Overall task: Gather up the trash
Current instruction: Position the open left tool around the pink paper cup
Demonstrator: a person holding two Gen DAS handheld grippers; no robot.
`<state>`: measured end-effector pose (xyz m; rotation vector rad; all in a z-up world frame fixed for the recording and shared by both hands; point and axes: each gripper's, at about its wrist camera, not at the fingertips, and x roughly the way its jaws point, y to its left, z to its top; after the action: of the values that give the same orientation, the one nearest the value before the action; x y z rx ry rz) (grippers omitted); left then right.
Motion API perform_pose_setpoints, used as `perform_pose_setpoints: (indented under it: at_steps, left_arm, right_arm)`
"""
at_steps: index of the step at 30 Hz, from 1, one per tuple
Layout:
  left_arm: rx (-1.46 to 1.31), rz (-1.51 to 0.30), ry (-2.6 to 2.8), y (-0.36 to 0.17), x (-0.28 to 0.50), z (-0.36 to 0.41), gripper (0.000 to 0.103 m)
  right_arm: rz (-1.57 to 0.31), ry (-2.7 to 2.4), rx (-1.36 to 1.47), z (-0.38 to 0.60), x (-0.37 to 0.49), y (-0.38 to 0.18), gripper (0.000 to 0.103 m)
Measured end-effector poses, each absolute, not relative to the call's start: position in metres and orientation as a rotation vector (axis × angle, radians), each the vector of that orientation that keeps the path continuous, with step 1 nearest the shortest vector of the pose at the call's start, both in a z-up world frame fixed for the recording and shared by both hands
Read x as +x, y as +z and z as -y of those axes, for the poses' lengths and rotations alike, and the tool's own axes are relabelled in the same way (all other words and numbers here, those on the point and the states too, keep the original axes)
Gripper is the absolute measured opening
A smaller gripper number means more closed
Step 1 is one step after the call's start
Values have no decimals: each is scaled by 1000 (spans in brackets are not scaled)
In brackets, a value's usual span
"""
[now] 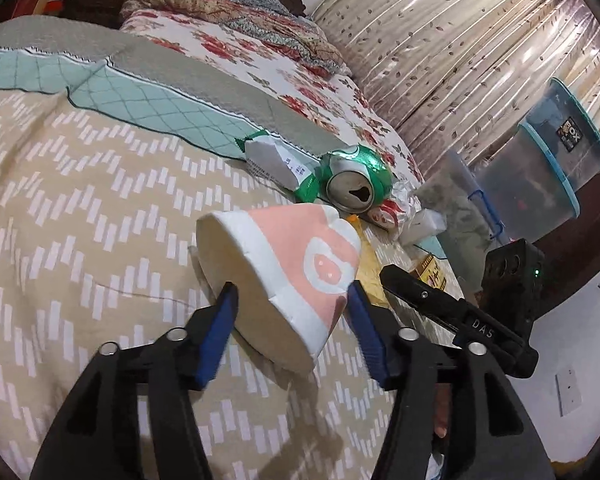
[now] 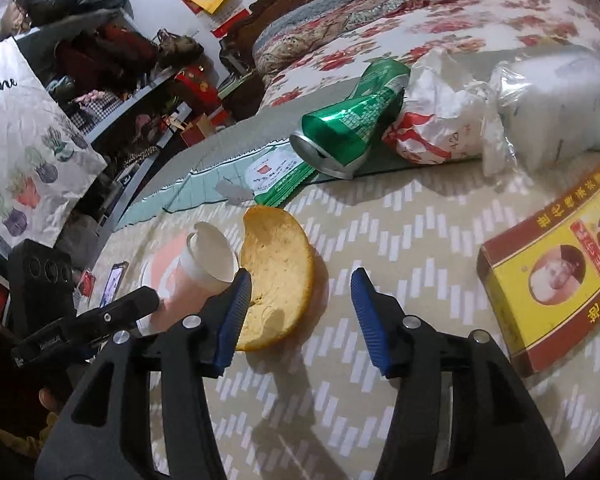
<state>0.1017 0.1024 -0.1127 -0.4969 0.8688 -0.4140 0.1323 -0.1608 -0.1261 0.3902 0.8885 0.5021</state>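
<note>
Your left gripper [image 1: 292,300] stands with its blue fingers [image 1: 220,332] spread on either side of the crushed pink-and-white paper cup [image 1: 284,272], which lies on its side on the beige patterned bed cover [image 1: 80,240]. The left finger tip sits right at the cup's open rim. The right finger stands just beside the cup wall; whether it touches cannot be told. The cup is not squeezed, so treat this gripper as released.

Your right gripper [image 2: 300,292] is also released. Its fingers [image 2: 234,316] are spread with only bed cover between them. The left finger overlaps the edge of the orange peel [image 2: 276,276], which lies flat on the cover just beside the paper cup.

Further trash lies beyond these items:
- A dented green can [image 2: 348,136] lies on its side at the edge of the teal quilted mat [image 1: 148,100].
- A green-and-white wrapper [image 2: 280,180] lies just beside the can's mouth end.
- A crumpled white-and-red plastic bag [image 2: 432,120] touches the can's far end.
- A clear plastic bag [image 2: 548,96] lies beside that one.
- A yellow-and-brown box [image 2: 560,272] lies flat to the right of your right gripper.
</note>
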Motion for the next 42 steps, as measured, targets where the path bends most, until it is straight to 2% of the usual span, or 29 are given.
perform_pose_setpoints:
  at_steps: [1,2,22,42]
  left_arm:
    - [-489,-865,-401,-112,101,-102,70]
    - [-483,-864,-382,-111,102,-101,73]
    - [-500,-847,-363,-111,99,-109,80]
    - [-502,-826,-365,-106,93,-108,80]
  right_arm:
    - [-886,503,390,161,132,-125,55]
    - [-877,505,389,161,130,-124,55]
    - [-839,508,434,174,130,-121,60]
    - [-837,507,440,177,131,-121,61]
